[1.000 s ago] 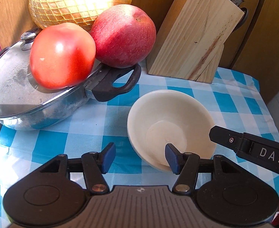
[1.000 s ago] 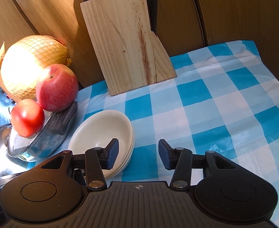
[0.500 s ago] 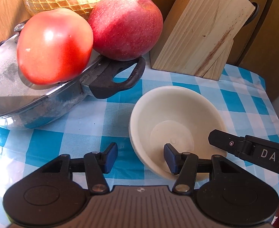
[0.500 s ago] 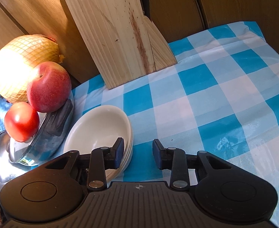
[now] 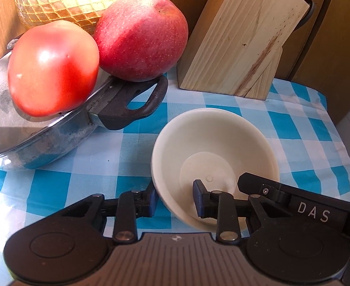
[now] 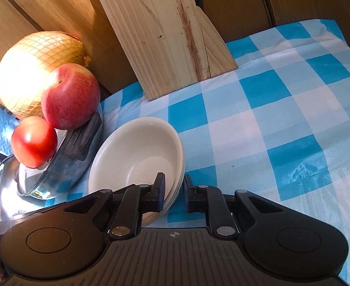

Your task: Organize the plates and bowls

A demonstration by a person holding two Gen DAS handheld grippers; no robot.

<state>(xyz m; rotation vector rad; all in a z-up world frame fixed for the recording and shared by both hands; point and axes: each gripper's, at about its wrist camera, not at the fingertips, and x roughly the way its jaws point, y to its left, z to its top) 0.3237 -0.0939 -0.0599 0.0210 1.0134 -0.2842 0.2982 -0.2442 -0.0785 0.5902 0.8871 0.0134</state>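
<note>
A stack of cream bowls (image 5: 213, 138) sits on the blue-checked tablecloth (image 5: 301, 128), beside the pan. My left gripper (image 5: 175, 200) straddles the stack's near-left wall. Its outer pad (image 5: 151, 202) is against the outside and its inner pad (image 5: 198, 202) is inside the bowl, with a gap still showing, so it is open. In the right wrist view, my right gripper (image 6: 174, 190) has its jaws pinched on the layered rim of the bowls (image 6: 136, 152). The right gripper's arm (image 5: 294, 205) reaches the rim from the right in the left wrist view.
A lidded steel pan (image 5: 39, 140) with a black handle (image 5: 132, 109) lies left of the bowls, carrying a tomato (image 5: 53, 69) and an apple (image 5: 141, 35). A netted melon (image 6: 36, 71) sits behind them. A wooden knife block (image 6: 160, 31) stands at the back against wood panels.
Both grippers have moved forward onto the bowl stack and narrowed their jaws. The right jaws have closed onto the rim; the left jaws have narrowed around the wall.
</note>
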